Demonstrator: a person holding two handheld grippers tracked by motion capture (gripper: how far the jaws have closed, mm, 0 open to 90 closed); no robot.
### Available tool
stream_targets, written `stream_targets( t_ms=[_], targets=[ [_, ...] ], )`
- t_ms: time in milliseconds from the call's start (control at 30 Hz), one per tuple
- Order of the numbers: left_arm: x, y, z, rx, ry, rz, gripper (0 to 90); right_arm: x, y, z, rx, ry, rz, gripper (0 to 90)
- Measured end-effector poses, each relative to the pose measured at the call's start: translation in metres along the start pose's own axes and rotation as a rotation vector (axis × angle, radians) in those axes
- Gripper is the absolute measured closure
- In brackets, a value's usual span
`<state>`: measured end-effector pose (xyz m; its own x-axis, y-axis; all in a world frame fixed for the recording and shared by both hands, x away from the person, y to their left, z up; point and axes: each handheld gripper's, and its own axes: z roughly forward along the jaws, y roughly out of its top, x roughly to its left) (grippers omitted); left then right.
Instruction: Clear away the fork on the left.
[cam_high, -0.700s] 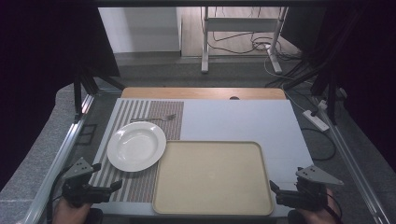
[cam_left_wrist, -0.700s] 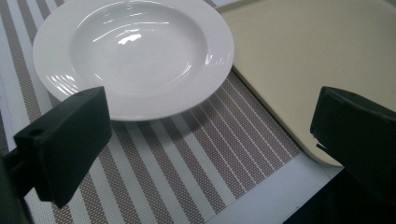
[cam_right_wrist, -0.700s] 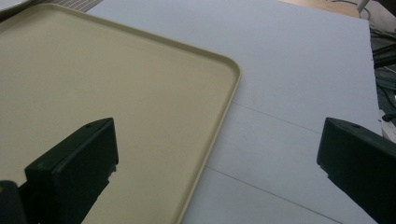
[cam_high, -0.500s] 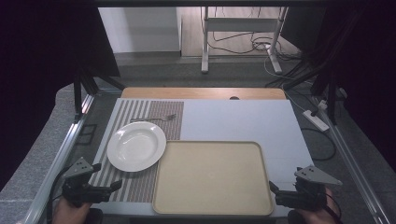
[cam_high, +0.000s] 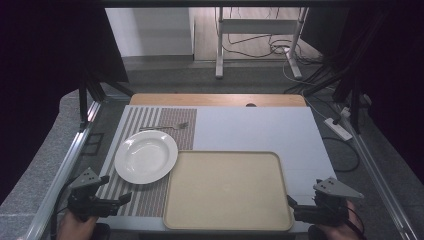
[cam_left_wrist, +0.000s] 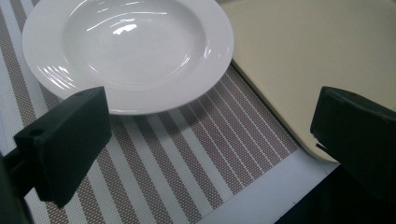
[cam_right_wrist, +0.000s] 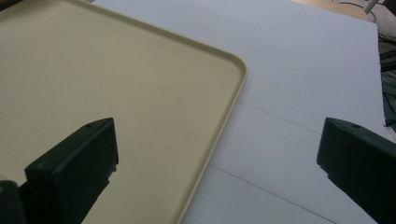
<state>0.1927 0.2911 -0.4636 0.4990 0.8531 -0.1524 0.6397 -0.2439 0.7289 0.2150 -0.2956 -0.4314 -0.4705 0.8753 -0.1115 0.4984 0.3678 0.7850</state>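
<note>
A: Where is the plate (cam_high: 146, 156)?

B: On the striped mat (cam_high: 147, 200), touching the tray's (cam_high: 227, 220) left edge. Both claws, left (cam_high: 126, 199) and right (cam_high: 291, 208), gape wide and empty.

A: Best approach?

B: I'd take the rim nearest the left claw, low and level.

A: How many plates?
B: One plate (cam_high: 146, 156), white.
A: Trays?
B: One tray (cam_high: 227, 219), beige.
A: Cutlery?
B: One fork (cam_high: 166, 127).
A: Mats?
B: One striped mat (cam_high: 150, 199). Two grippers, left (cam_high: 125, 199) and right (cam_high: 291, 204).
</note>
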Motion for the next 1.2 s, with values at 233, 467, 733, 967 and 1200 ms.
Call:
stream_targets(
  t_ms=[233,467,733,967,1200],
  targets=[
    [-0.002,0.001,0.001,0.014,0.013,0.010,0.0,0.000,0.000,0.000,0.003,-0.001,-0.006,0.0],
    [-0.003,0.005,0.004,0.036,-0.011,0.012,0.0,0.001,0.000,0.001,0.006,-0.002,-0.012,0.0],
    [0.000,0.007,0.004,0.021,-0.023,-0.010,0.0,0.002,0.000,0.001,0.011,-0.003,-0.018,0.0],
    [-0.002,0.010,0.012,0.029,-0.046,-0.004,0.0,0.002,0.000,0.001,0.011,-0.002,-0.022,0.0],
    [-0.003,0.016,0.019,0.033,-0.039,0.010,0.0,0.002,0.000,0.002,0.013,-0.003,-0.022,0.0]
  ],
)
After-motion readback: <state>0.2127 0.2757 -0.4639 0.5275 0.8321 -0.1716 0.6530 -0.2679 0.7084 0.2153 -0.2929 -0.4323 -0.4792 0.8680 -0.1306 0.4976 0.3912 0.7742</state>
